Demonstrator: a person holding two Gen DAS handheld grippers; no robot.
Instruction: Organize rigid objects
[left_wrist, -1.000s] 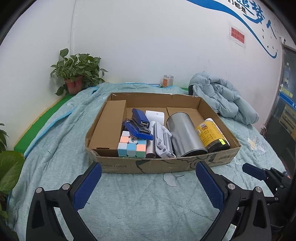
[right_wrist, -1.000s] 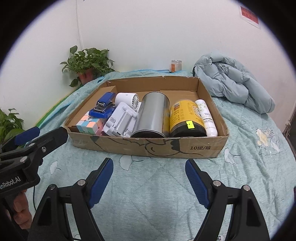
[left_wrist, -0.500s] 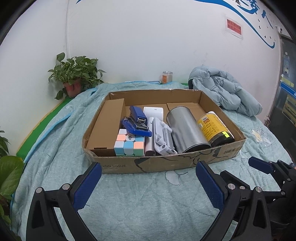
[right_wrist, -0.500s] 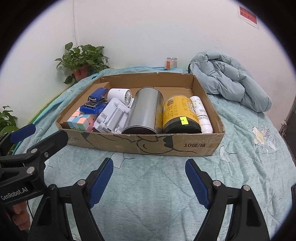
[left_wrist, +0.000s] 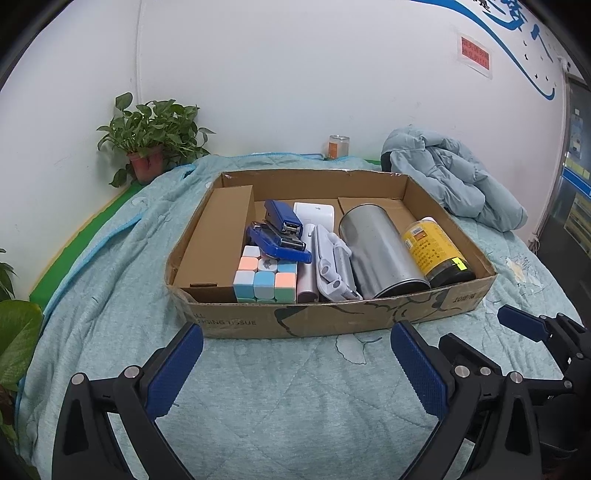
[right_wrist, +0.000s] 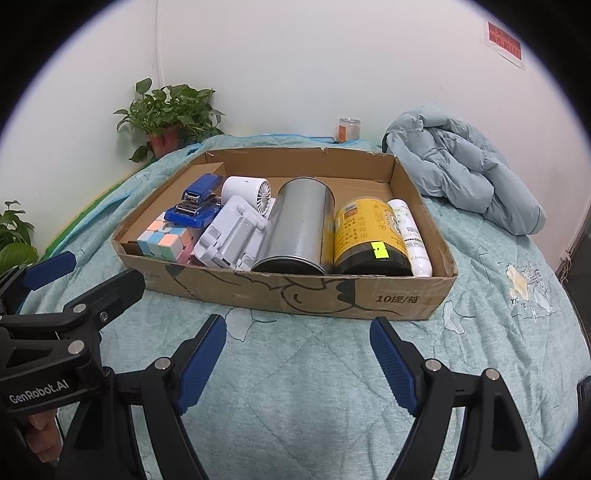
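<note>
A white wall (left_wrist: 295, 74) carries a red notice (left_wrist: 475, 54). A teal quilt (left_wrist: 295, 387) covers the bed. Potted plant (left_wrist: 151, 136) and padded jacket (left_wrist: 454, 181) lie near the wall.

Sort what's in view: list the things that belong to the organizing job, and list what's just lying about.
Job: cardboard box, pastel cube, blue stapler, white handheld fan, metal canister, yellow jar, white tube.

Lying about: potted plant, quilted jacket, small jar, blanket.
</note>
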